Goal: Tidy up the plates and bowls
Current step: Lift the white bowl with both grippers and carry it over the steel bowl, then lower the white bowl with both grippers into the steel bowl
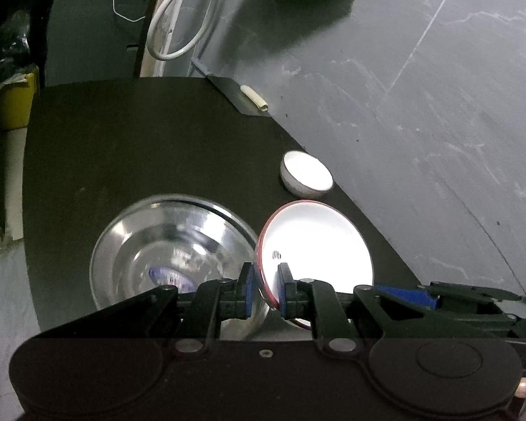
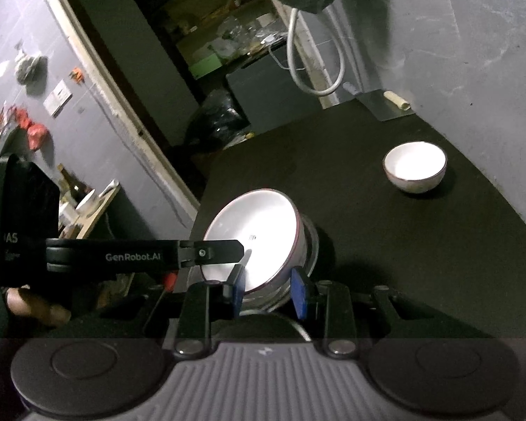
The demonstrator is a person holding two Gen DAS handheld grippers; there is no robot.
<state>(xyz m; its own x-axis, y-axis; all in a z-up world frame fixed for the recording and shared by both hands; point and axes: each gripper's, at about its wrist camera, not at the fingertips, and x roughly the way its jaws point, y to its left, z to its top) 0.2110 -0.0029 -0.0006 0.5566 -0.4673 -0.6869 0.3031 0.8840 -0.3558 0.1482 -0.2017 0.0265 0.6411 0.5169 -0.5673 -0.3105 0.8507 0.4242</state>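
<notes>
The room is dim, with grey marbled wall panels (image 1: 438, 87) that rise directly behind the black surface (image 1: 140, 147), and a thin pale seam runs across them. At the far side there is a dark opening with crowded shelves (image 2: 224, 35), framed by a pale door frame (image 2: 98, 70); a white hose (image 1: 179, 17) hangs in a loop near it, and a yellow bin (image 1: 17, 105) stands on the floor beside the surface. The surface is matte and mostly bare. On it, close to the cameras, stands a large steel bowl (image 1: 172, 245), shiny inside. Just beside it is a white plate with a red rim (image 1: 319, 242), tilted, and the left tongs (image 1: 265, 286) are closed narrow on its near edge. In the right wrist view a white bowl (image 2: 259, 231) leans against a steel one, and the right tongs (image 2: 268, 291) stand partly open around its near rim; I cannot tell if the pads press on it. A small white bowl (image 2: 415, 166) stands alone further back, near the wall. In the far corner lies a small pale roll (image 1: 254, 98) on a grey sheet (image 1: 235, 94).
</notes>
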